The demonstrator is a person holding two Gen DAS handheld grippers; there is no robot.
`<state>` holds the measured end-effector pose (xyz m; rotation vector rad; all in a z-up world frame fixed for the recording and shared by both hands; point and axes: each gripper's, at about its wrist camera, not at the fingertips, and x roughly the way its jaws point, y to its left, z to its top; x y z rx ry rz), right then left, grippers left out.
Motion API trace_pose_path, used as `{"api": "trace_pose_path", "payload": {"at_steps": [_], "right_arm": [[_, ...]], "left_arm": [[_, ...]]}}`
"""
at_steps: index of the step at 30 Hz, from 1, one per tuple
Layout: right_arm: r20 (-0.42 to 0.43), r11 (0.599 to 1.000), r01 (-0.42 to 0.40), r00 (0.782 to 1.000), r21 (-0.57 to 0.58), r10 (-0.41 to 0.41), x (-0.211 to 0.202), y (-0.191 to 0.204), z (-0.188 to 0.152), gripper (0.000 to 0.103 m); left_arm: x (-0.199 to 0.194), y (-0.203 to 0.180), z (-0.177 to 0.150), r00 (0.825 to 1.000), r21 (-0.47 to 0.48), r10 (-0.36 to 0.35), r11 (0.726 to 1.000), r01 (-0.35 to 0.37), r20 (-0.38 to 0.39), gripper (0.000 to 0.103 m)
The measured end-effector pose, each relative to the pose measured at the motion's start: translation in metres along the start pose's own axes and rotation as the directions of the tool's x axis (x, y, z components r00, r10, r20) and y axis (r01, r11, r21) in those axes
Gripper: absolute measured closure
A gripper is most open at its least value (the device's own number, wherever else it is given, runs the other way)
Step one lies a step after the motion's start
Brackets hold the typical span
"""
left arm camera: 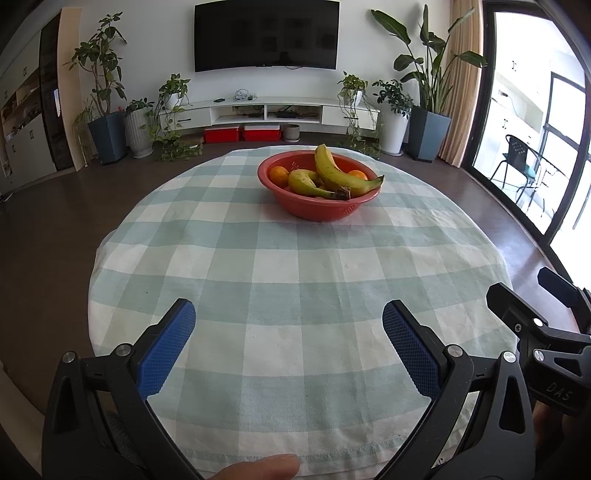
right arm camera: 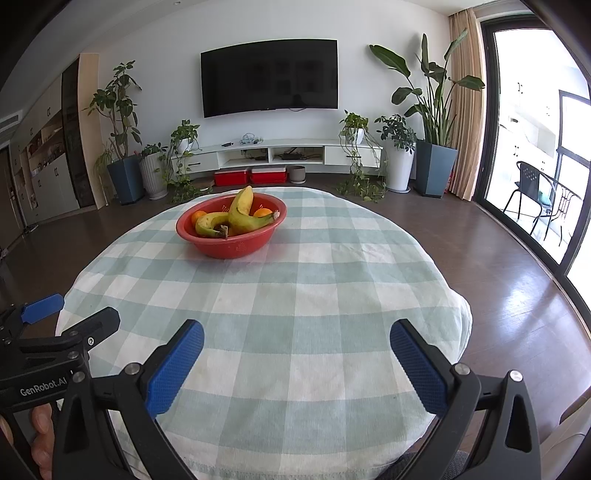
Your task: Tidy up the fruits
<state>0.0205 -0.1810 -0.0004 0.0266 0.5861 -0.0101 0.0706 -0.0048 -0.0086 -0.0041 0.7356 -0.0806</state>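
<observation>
A red bowl (left arm camera: 314,210) stands at the far side of the round table with the checked cloth (left arm camera: 295,295). It holds two yellow-green bananas (left arm camera: 340,173) and two oranges (left arm camera: 279,174). In the right wrist view the bowl (right arm camera: 229,247) sits far left, with the bananas (right arm camera: 240,216) and oranges (right arm camera: 263,212) in it. My left gripper (left arm camera: 289,317) is open and empty above the near part of the table. My right gripper (right arm camera: 296,338) is open and empty, beside the left one (right arm camera: 70,314); it shows in the left wrist view (left arm camera: 524,295) at the right edge.
Beyond the table are a TV (left arm camera: 266,35) on the wall, a low white cabinet (left arm camera: 269,110), potted plants (left arm camera: 107,136) on both sides and red boxes (left arm camera: 242,133) on the floor. A glass door (left arm camera: 535,129) with a chair outside is on the right.
</observation>
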Motion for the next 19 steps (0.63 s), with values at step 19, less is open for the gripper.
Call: {"api": "trace_pose_path", "payload": {"at_steps": [19], "right_arm": [[-0.023, 1.0, -0.005, 1.0, 0.005, 0.005, -0.01, -0.002, -0.009, 0.0]], "left_arm": [[-0.002, -0.001, 0.0, 1.0, -0.013, -0.027, 1.0, 0.027, 0.004, 0.0]]}}
